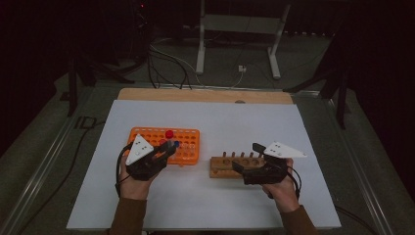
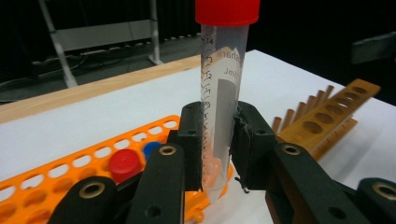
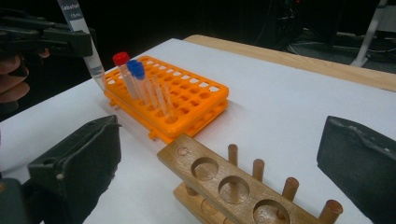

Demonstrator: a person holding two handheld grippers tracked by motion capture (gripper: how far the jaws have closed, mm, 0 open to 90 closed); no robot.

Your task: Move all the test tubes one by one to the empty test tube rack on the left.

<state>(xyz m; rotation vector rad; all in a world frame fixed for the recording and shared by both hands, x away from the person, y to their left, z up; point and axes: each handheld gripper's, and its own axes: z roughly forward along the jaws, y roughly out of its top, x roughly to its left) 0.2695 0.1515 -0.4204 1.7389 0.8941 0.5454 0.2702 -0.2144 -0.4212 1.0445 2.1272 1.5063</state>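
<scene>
I am looking past my white tabletop (image 1: 220, 117), where a wooden strip (image 1: 205, 95) is running along its far edge. A grey metal frame (image 1: 240, 23) is standing on the floor behind, with cables (image 1: 169, 61) trailing beside it.

Two racks, orange (image 1: 188, 147) and wooden (image 1: 222, 166); two red-capped tubes (image 2: 219, 93), two blue-capped (image 3: 136, 70).

- A white table top (image 1: 205, 196) carries an orange rack (image 1: 188, 142) at left and a wooden rack (image 1: 222, 165) at right.
- The left gripper (image 1: 166, 151) sits at the orange rack's near edge; red and blue caps show just beside its tip.
- The right gripper (image 1: 247, 159), jaws apart, is over the wooden rack's right end.
- A hand (image 1: 133, 185) and sleeve enter from below on each side.
</scene>
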